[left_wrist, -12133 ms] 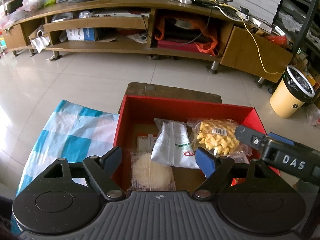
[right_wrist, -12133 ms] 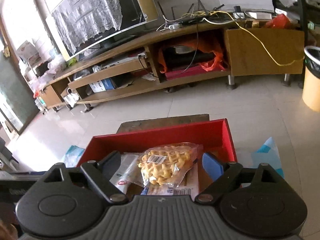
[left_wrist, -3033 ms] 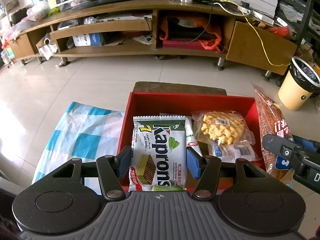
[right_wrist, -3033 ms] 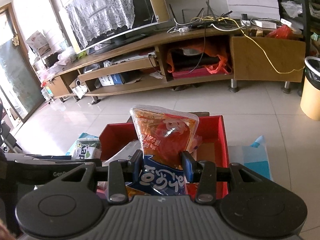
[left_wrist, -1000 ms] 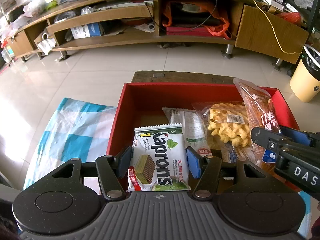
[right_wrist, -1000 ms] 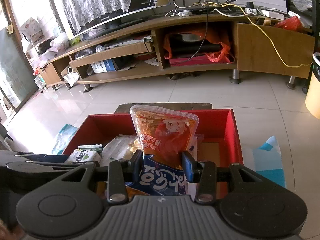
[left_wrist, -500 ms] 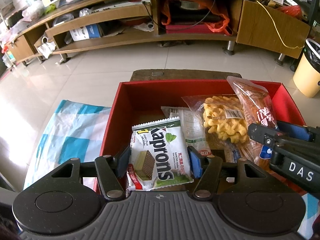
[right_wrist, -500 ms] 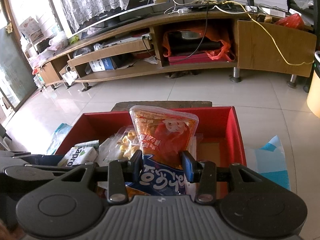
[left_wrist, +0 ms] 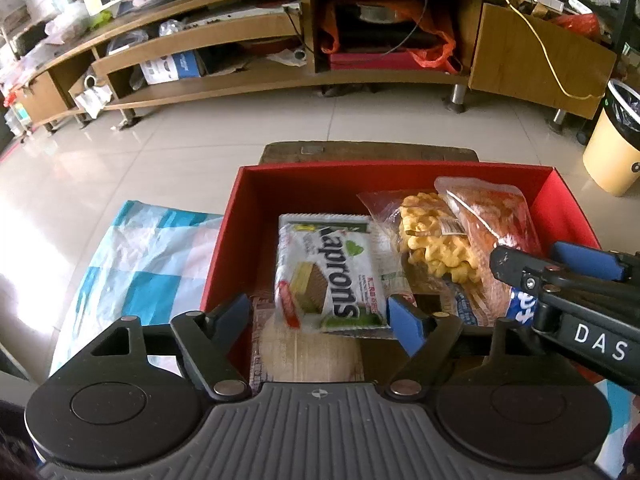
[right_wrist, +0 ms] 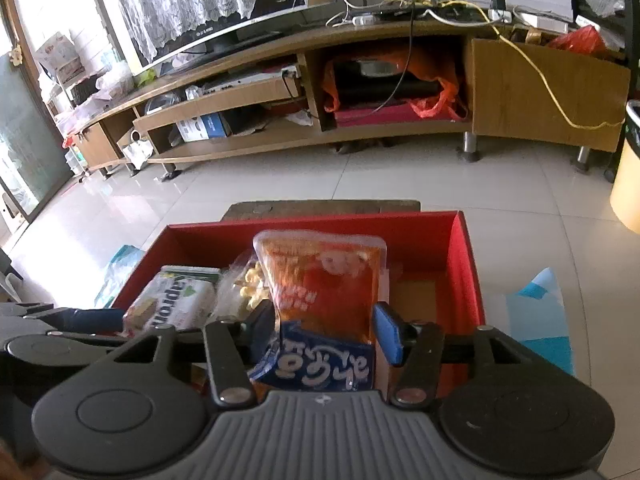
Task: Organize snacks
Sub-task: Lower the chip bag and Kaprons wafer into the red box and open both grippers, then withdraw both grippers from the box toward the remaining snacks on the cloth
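Snacks fill the red box (left_wrist: 256, 208). Both grippers hover over its near edge with jaws opening. The left gripper (left_wrist: 320, 314) stands wide, its blue pads clear of the Kaprons wafer pack (left_wrist: 328, 272), which lies tilted on other packets inside the box. The right gripper (right_wrist: 326, 330) has parted only a little; the orange-and-blue snack bag (right_wrist: 324, 292) stands upright between its fingers, apparently no longer pinched, beside a clear bag of yellow waffle snacks (left_wrist: 436, 236).

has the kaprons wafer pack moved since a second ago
Yes. The Kaprons wafer pack has dropped from the opening left jaws and lies farther in, nearer the red box's far wall.
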Demonstrator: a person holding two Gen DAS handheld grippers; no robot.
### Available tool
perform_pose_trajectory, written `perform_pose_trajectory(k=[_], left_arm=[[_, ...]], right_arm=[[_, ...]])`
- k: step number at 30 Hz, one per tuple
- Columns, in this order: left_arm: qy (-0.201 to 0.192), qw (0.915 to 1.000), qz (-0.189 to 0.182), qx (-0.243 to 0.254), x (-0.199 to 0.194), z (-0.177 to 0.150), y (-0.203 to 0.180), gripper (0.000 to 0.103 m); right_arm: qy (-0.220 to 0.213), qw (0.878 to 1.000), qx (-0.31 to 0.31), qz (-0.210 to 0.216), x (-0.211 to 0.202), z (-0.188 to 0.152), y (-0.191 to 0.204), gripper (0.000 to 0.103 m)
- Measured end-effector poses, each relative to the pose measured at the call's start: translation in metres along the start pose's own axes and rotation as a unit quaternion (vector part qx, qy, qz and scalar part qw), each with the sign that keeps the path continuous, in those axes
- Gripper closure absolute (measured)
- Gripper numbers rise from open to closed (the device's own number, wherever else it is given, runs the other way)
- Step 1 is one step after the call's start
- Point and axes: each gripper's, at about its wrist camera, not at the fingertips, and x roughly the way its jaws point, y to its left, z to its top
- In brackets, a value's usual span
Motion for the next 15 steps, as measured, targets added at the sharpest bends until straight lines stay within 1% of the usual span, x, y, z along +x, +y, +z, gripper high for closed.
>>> perform_pose_trajectory(k=[2, 6, 15], left_arm=[[-0.001, 1.0, -0.005, -0.007, -0.003, 0.0, 0.003, 0.017], [0.0, 0.9998, -0.013, -0.013, -0.009, 0.0, 0.007, 0.016], [-0.006, 0.9996, -0.023, -0.016, -0.028, -0.007, 0.011, 0.015]], right_arm=[[-0.003, 1.0, 0.001, -0.001, -0.005, 0.001, 0.001, 0.051], [-0.004, 1.0, 0.003, 0.002, -0.014, 0.003, 0.002, 0.045], [-0.018, 1.0, 0.0, -0.006, -0.04, 0.002, 0.006, 0.044]])
